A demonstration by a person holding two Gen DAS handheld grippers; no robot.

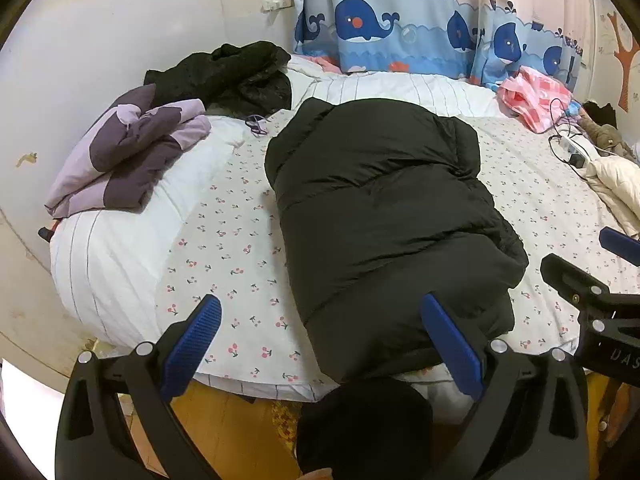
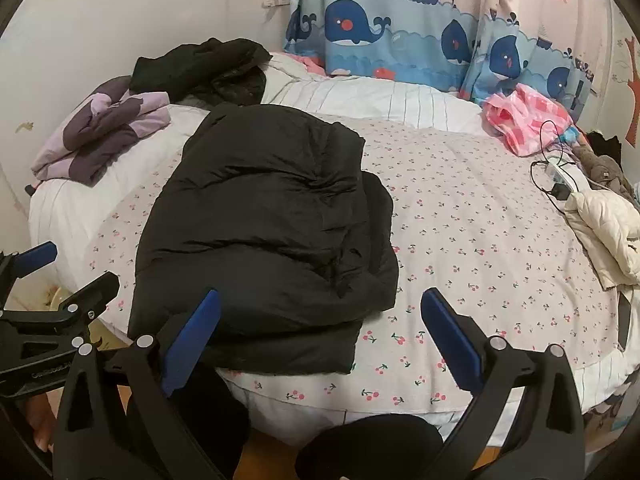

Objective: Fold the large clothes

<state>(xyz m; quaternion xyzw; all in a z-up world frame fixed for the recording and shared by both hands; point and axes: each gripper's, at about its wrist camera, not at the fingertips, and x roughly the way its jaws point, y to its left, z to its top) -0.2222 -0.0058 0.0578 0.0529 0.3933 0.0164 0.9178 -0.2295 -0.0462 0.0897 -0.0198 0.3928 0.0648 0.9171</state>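
Note:
A big black puffer jacket (image 1: 384,216) lies folded lengthwise on the cherry-print bed sheet (image 1: 224,248), its near end at the bed's front edge. In the right wrist view the same puffer jacket (image 2: 264,224) sits left of centre. My left gripper (image 1: 320,344) hovers open over the jacket's near end, its right finger above the fabric, nothing between the pads. My right gripper (image 2: 320,340) is open too, held above the jacket's near right corner and the sheet (image 2: 480,240). Each gripper shows at the edge of the other's view: the right gripper (image 1: 600,272), the left gripper (image 2: 52,276).
A folded purple quilted garment (image 1: 132,148) and a crumpled black garment (image 1: 228,72) lie at the back left. Pink clothes (image 1: 532,96), a power strip with cables (image 1: 572,148) and a cream jacket (image 1: 616,184) lie at the right. Whale-print curtains (image 1: 400,20) hang behind the bed.

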